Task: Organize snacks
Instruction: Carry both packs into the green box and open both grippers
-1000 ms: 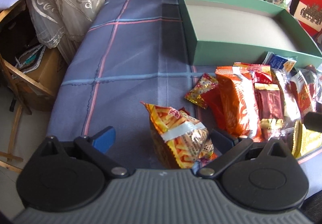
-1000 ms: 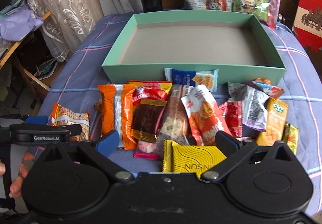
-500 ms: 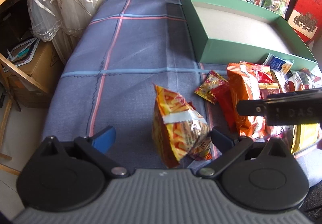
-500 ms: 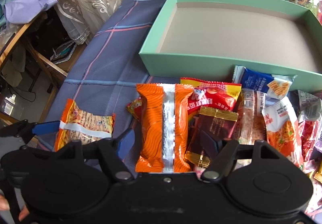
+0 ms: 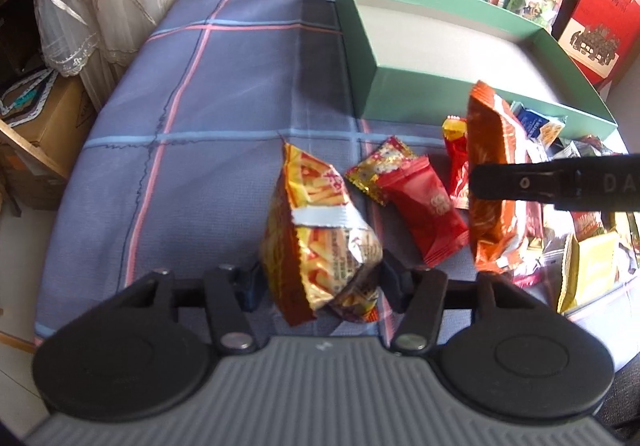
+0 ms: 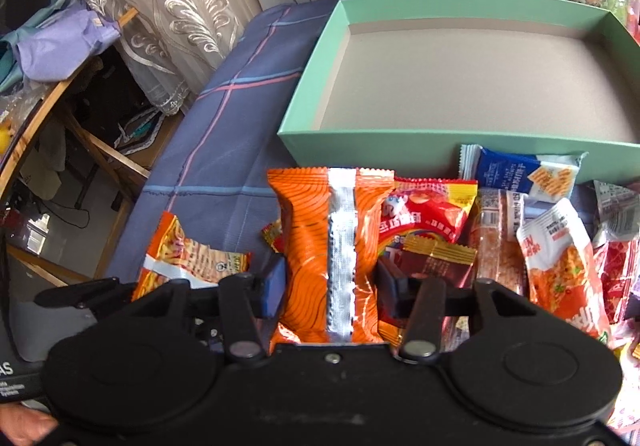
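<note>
My left gripper point(image 5: 320, 282) is shut on a yellow-orange snack bag point(image 5: 320, 230) and holds it above the blue checked cloth. The bag also shows in the right wrist view point(image 6: 188, 258). My right gripper point(image 6: 330, 286) is shut on an orange packet with a silver seam point(image 6: 332, 246), lifted off the pile. The packet shows in the left wrist view point(image 5: 492, 173). The green box point(image 6: 380, 139) lies beyond, its grey floor bare; it also shows in the left wrist view point(image 5: 420, 93).
Several loose snacks lie in front of the box: a blue packet point(image 6: 524, 173), a red packet point(image 6: 428, 213), a red candy point(image 5: 424, 213), a yellow packet point(image 5: 588, 266). Curtains point(image 6: 180, 5) and wooden furniture point(image 6: 80, 149) stand to the left.
Both grippers have closed on their packets and lifted them. The right gripper moved left over the orange packet and raised it off the pile.
</note>
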A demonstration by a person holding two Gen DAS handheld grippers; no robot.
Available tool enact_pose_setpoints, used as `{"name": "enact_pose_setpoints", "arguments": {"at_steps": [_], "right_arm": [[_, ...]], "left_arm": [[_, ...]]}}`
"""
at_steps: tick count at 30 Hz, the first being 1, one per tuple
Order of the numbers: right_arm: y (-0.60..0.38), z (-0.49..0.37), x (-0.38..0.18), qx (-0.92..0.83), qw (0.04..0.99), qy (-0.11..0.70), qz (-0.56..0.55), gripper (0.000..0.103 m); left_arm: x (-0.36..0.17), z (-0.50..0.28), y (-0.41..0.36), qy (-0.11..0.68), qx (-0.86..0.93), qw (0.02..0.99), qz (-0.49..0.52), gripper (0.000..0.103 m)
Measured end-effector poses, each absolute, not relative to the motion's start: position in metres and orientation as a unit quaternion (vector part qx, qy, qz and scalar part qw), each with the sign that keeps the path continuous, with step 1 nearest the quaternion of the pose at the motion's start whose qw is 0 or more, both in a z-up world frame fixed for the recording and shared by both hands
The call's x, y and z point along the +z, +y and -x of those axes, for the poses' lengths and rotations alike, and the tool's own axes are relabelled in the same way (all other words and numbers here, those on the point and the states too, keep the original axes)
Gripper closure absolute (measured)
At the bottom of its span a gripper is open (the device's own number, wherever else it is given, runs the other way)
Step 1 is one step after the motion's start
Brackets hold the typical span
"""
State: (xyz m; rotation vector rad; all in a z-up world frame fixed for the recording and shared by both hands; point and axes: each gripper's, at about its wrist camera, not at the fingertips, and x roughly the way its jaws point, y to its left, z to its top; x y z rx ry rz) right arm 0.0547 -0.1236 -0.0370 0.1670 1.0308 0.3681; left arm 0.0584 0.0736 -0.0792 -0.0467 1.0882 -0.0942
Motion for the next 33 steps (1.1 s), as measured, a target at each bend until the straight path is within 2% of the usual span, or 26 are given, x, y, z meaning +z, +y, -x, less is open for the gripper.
{"name": "enact_pose_setpoints", "arguments": {"at_steps": [3,15,25,33], "right_arm": [[-0.132,-0.057,-0.039,0.169,0.85,0.49,-0.092,0.056],[-0.172,-0.056,0.004,0.178,0.869,0.452,-0.087,0.056],[-0.214,-0.138,0.048,0.126,0.897,0.42,-0.051,0.056],[-0.23,-0.238,0.024,0.092,0.886,0.449,-0.064,0.056]], "left_arm": [[-0.076,-0.058,0.07,0.512,-0.044,0.858,0.017,0.057],[-0.022,-0.072,0.058,0.477,-0.086,0.875,0.003,0.057],[0.013,-0.184,0.002,0.437,-0.134,0.888,-0.046,0.057],[-0.017,-0.279,-0.043,0.46,-0.13,0.877,-0.057,0.057]]}}
